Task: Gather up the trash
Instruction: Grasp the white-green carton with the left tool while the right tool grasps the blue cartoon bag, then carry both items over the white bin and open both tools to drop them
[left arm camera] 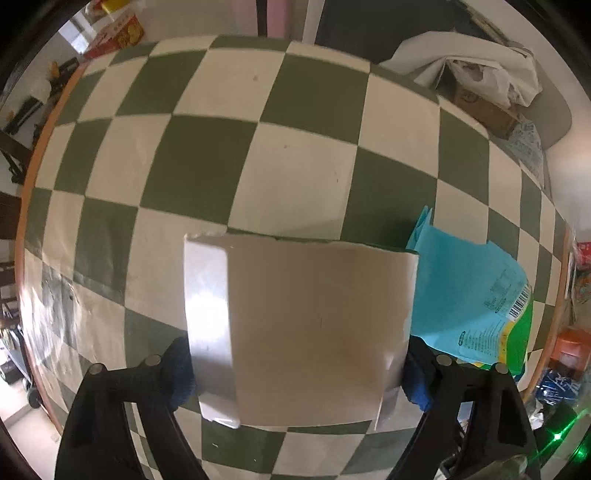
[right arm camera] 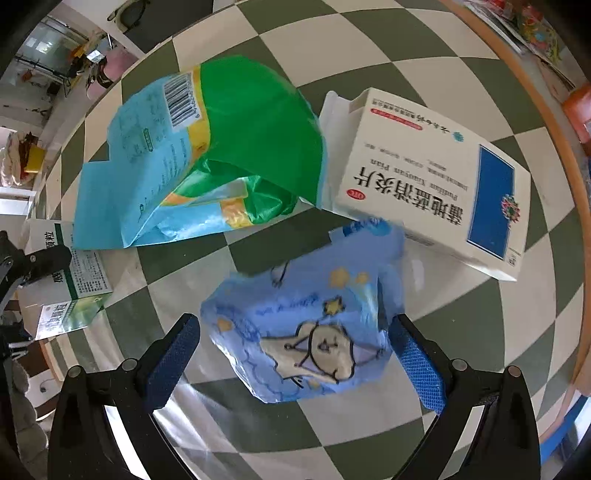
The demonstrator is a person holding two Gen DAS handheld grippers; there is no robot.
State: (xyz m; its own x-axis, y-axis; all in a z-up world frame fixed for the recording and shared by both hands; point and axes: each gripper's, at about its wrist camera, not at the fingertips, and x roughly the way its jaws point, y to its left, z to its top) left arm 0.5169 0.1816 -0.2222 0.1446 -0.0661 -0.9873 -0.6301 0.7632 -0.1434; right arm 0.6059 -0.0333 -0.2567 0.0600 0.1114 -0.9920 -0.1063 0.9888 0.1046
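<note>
My left gripper [left arm camera: 299,373] points down over a pale carton [left arm camera: 303,325] that lies on the green-and-white checked table [left arm camera: 295,129]. Both blue pads touch the carton's sides, so it is shut on it. In the right wrist view the same carton [right arm camera: 74,273] shows green print, at the far left. My right gripper [right arm camera: 295,365] stands open around a crumpled blue packet [right arm camera: 306,325] with a cartoon animal on it; a gap shows at the left pad. Beyond lie a green and light-blue bag [right arm camera: 221,155] and a white medicine box [right arm camera: 432,177] with a blue panel. The bag [left arm camera: 472,295] lies right of the carton.
The table is round with a wooden rim [left arm camera: 33,177]. Past its far edge a seat holds a white cloth [left arm camera: 480,62] and a cardboard box [left arm camera: 491,114]. Red and yellow boxes [left arm camera: 118,33] stand at the far left. Colourful clutter [right arm camera: 535,26] lies beyond the rim.
</note>
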